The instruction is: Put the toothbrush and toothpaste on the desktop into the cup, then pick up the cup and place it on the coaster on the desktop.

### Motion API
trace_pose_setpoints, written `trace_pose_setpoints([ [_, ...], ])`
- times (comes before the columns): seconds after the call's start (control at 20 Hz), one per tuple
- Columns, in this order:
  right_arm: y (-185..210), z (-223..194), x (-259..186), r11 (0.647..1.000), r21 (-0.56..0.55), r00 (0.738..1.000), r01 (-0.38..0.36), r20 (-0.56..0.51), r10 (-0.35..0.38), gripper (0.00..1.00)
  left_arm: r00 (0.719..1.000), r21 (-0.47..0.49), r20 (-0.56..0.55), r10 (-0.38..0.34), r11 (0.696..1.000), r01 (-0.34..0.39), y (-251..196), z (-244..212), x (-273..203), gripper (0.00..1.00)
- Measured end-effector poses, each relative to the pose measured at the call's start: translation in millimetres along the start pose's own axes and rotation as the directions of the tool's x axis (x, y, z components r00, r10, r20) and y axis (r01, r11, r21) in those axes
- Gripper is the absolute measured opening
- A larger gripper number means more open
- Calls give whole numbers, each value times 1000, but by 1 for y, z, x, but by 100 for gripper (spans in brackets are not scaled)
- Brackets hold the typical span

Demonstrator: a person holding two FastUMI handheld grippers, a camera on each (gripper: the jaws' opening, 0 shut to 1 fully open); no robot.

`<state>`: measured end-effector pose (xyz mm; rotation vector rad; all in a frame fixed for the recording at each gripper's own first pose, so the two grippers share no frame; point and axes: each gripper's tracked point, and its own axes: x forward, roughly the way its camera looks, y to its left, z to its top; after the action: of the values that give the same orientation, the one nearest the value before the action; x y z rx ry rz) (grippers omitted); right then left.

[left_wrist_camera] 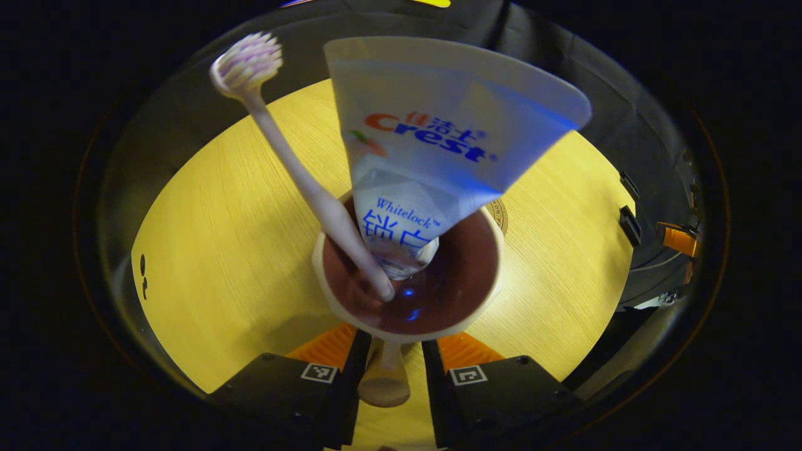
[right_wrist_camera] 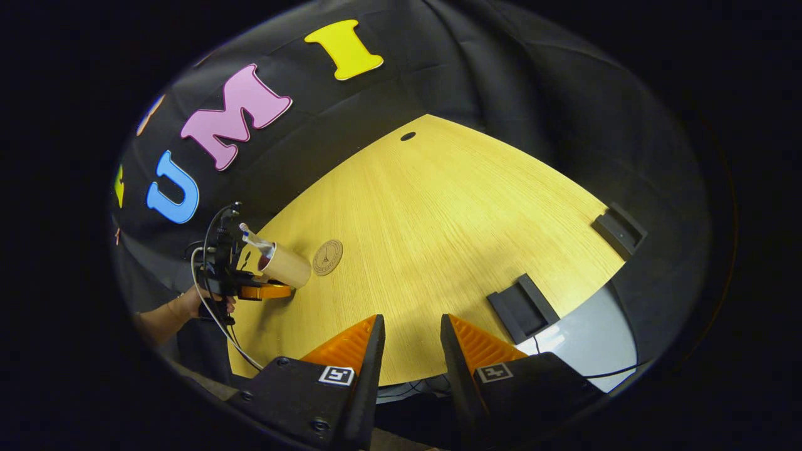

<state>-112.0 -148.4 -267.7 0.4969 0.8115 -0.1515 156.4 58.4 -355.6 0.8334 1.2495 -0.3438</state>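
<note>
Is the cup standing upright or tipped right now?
Tipped. In the right gripper view the cup, held by the left gripper, lies sideways above the table, short of the coaster.

The left gripper view looks from very near, down into the mouth of the cup [left_wrist_camera: 407, 275], with the wooden table [left_wrist_camera: 232, 238] spread behind it. The right gripper view sits farther back and higher, facing across the same table [right_wrist_camera: 451, 219] toward the booth's black wall. Both views share the table, the cup [right_wrist_camera: 285, 266], small at the left edge there, and the round coaster [right_wrist_camera: 328, 257] just beside it.
</note>
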Motion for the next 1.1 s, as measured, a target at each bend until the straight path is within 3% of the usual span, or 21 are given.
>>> trace_pose_setpoints([
  [0.15, 0, -1, -1, 1000, 16, 1000, 3, -2, -3, 55, 1000, 8, -7, 19, 1000, -19, 3, -1, 2, 52],
  [0.2, 0, -2, 0, 1000, 17, 1000, 3, -2, -2, 55, 1000, 0, -8, 22, 1000, -22, 3, -2, 2, 40],
  [0.3, 1, -2, -1, 1000, 13, 1000, -1, -5, 1, 55, 1000, -10, -9, 27, 1000, -27, 4, -3, 1, 34],
  [0.5, 4, -2, 3, 1000, 0, 1000, -10, -10, 10, 55, 998, -1, 13, 63, 998, -63, 9, -6, 0, 32],
  [0.55, 4, -1, 4, 1000, -1, 1000, -12, -10, 12, 55, 997, -3, 20, 70, 998, -70, 10, -7, -4, 37],
  [0.7, 4, -2, 5, 1000, -1, 1000, -17, -13, 17, 55, 998, -36, 40, 57, 998, -56, 5, -5, -14, 27],
  [0.95, 5, 2, 5, 1000, -7, 999, -31, -13, 31, 55, 996, -37, 79, 41, 999, -38, -8, 11, -32, 32],
  [1.0, 5, 2, 5, 999, -8, 999, -31, -12, 31, 55, 996, -33, 86, 37, 999, -35, -12, 16, -35, 27],
  [1.1, 1, 1, 3, 999, -20, 1000, -29, -13, 29, 55, 995, -10, 90, 37, 999, -36, -19, 24, -36, 31],
])
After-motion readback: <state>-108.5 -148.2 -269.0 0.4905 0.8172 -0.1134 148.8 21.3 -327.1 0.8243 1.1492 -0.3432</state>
